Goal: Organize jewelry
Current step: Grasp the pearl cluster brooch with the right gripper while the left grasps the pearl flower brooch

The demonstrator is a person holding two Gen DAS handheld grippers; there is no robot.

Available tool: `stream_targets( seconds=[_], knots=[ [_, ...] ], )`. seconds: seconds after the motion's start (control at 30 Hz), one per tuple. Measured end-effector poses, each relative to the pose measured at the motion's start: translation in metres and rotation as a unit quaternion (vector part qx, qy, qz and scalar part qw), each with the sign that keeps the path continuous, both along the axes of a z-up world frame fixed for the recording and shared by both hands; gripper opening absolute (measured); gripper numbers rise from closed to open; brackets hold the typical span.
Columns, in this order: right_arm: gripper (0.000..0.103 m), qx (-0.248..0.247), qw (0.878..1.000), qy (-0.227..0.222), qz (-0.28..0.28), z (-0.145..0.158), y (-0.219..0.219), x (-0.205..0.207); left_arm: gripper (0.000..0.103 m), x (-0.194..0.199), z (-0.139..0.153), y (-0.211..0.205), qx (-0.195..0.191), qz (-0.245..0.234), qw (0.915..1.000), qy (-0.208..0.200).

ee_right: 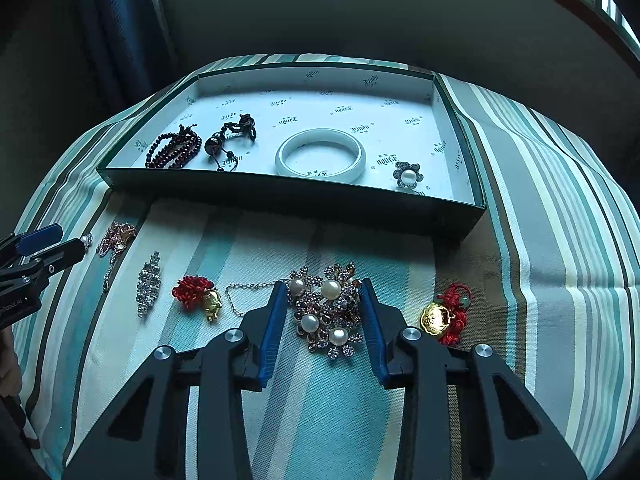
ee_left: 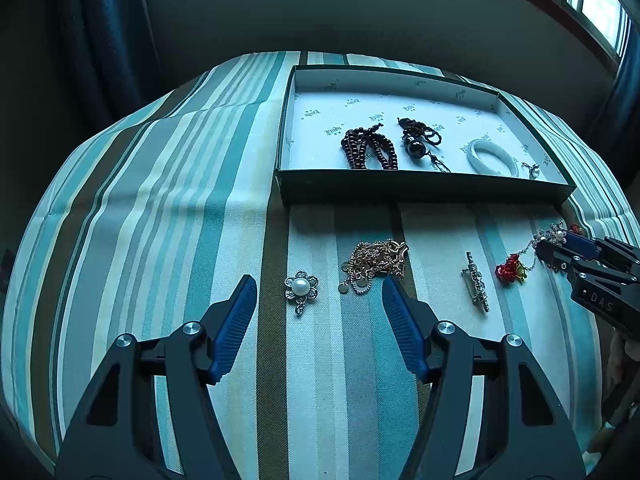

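Observation:
A dark green box [ee_left: 420, 190] [ee_right: 280, 196] with white lining holds dark bead strands [ee_left: 370, 148], a black bead charm [ee_left: 416, 142], a white bangle [ee_right: 320, 154] and a pearl flower brooch [ee_right: 408, 175]. My left gripper [ee_left: 320, 292] is open above the cloth; a pearl flower brooch [ee_left: 301, 288] and a gold chain pile [ee_left: 374, 262] lie between and just ahead of its fingers. My right gripper [ee_right: 323, 294] is open, its fingers on either side of a large pearl brooch cluster [ee_right: 326, 312]. It also shows in the left wrist view [ee_left: 560, 246].
On the striped cloth [ee_right: 320, 400] lie a rhinestone bar clip [ee_left: 476, 280] [ee_right: 148, 280], a red knot charm with gold piece [ee_right: 198, 298] [ee_left: 510, 268], a thin chain [ee_right: 240, 296], and a gold ingot charm on red cord [ee_right: 444, 316]. A dark wall stands behind the table.

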State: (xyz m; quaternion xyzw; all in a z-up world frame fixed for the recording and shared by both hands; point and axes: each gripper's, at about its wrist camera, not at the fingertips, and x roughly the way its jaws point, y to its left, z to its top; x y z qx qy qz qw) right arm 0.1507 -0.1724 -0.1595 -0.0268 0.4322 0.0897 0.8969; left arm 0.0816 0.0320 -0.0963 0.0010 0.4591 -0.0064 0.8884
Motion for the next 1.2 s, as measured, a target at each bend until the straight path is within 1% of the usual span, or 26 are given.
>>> stream_targets(
  seconds=[0.1,0.13,0.2,0.23,0.53,0.8,0.87,0.9,0.93,1.0,1.17,1.2],
  knots=[
    [0.035,-0.001,1.000,-0.005,-0.004,0.001,0.000,-0.004,0.065,0.000,-0.001,0.001,0.001,0.000,1.0000,0.001],
    [0.032,-0.002,1.000,-0.007,-0.005,0.002,0.000,-0.005,0.065,0.000,-0.001,0.001,0.002,0.000,1.0000,0.002],
    [0.030,-0.006,1.000,-0.011,-0.006,0.004,-0.001,-0.007,0.065,0.000,-0.002,0.002,0.002,0.000,1.0000,0.003],
    [0.028,-0.003,1.000,-0.013,-0.006,0.005,-0.002,-0.007,0.065,0.000,-0.003,0.002,0.002,0.000,1.0000,0.004],
    [0.028,-0.008,1.000,-0.015,-0.024,0.008,-0.013,-0.012,0.065,0.000,-0.005,0.005,0.001,-0.001,1.0000,0.009],
    [0.028,-0.005,1.000,-0.011,-0.022,0.004,-0.011,-0.011,0.063,0.009,-0.011,0.018,0.005,0.018,0.9997,0.018],
    [0.028,-0.003,1.000,-0.012,-0.022,0.003,-0.011,-0.012,0.059,0.011,-0.013,0.019,0.009,0.017,0.9996,0.020],
    [0.028,-0.003,1.000,-0.011,-0.022,0.003,-0.011,-0.011,0.052,0.013,-0.015,0.020,0.009,0.016,0.9996,0.023],
    [0.028,-0.003,1.000,-0.011,-0.022,0.003,-0.011,-0.011,0.049,0.014,-0.017,0.021,0.009,0.014,0.9995,0.027],
    [0.028,-0.002,1.000,-0.011,-0.023,0.003,-0.011,-0.011,0.045,0.015,-0.018,0.022,0.004,0.009,0.9996,0.027],
    [0.028,0.000,1.000,-0.011,-0.022,0.002,-0.012,-0.011,0.033,0.015,-0.017,0.016,0.006,-0.012,0.9996,0.024],
    [0.028,0.000,1.000,-0.011,-0.022,0.002,-0.012,-0.011,0.029,0.015,-0.017,0.015,0.005,-0.016,0.9996,0.023]
  ],
)
